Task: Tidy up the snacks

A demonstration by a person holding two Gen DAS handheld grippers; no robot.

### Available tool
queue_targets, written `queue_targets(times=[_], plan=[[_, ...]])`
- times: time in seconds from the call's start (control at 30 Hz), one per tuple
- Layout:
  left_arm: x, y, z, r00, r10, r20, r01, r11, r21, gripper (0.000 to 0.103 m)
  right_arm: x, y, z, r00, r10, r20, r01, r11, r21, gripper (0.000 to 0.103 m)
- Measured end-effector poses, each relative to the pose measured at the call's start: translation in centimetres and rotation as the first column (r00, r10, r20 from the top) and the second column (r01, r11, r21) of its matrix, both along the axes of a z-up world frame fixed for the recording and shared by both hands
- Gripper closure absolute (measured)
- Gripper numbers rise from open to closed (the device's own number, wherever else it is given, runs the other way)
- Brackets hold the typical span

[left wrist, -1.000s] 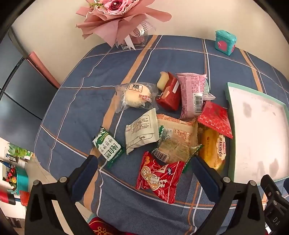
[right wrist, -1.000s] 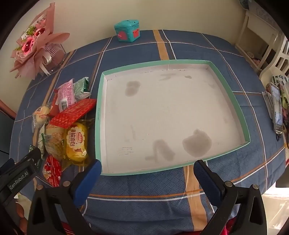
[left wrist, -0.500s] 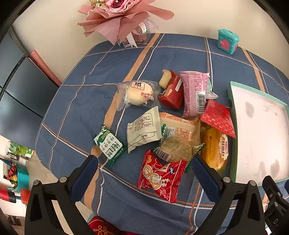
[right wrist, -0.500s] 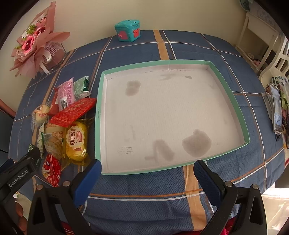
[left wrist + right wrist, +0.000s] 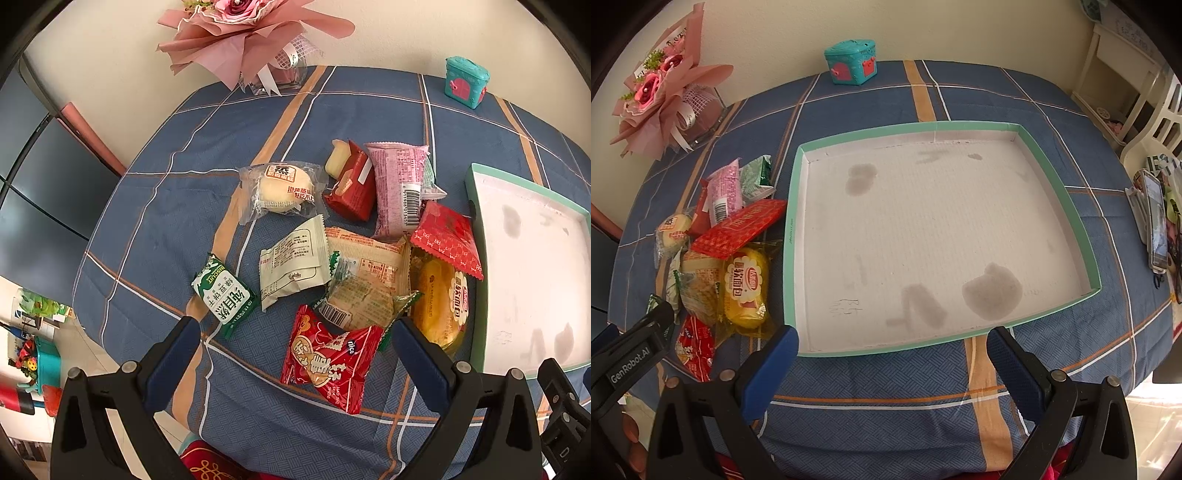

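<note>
- The left hand-held gripper (image 5: 295, 347) has crept forward and slightly lower over the last second. The snack pile now sits a little closer and more central ahead of its wide-open, empty fingers.
- Just ahead of its left finger lies the green biscuit pack (image 5: 224, 295). Just beyond that is the white wrapper (image 5: 291, 264), and further out the round bun in clear film (image 5: 282, 192).
- Straight ahead between the fingers lies the red candy pack (image 5: 327, 360), the nearest item. It looks like the likely first pick, though nothing is gripped yet.
- Ahead to the right the pile thickens: a clear-wrapped cake (image 5: 360, 299) overlapping a beige pack, the yellow bread pack (image 5: 441, 301) under a flat red packet (image 5: 447, 238), and further out a pink pack (image 5: 397, 192) and a dark red box (image 5: 351, 188).
- None of the snacks has shifted, and all lie on the bench (image 5: 166, 206), so the sorting has not begun.
- The right hand-held gripper (image 5: 892, 350) has hardly moved. Its fingers are spread wide and empty, hovering at the near rim of the green-edged tray (image 5: 1056, 177).
- The tray holds no snacks, only grey stains on its white floor. It stands ahead of the right hand-held gripper, with the pile just beside its left wall.
- The tray is probably the destination, so every snack is still to be carried rightward.
</note>
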State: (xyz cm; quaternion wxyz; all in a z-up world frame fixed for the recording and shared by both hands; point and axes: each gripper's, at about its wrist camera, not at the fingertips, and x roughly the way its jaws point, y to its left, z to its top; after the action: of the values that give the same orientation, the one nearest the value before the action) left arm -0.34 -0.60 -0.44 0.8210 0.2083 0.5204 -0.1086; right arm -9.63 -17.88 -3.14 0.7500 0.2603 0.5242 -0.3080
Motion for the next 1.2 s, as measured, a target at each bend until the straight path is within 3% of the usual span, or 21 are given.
queue_targets(times=[1.2], plan=[[0.00,-0.01,0.00,1.000,-0.002,0.000,0.002,1.000,0.000,0.000,0.02,-0.03,0.09,1.000,0.002,-0.007,-0.002,1.000,-0.004,0.000]])
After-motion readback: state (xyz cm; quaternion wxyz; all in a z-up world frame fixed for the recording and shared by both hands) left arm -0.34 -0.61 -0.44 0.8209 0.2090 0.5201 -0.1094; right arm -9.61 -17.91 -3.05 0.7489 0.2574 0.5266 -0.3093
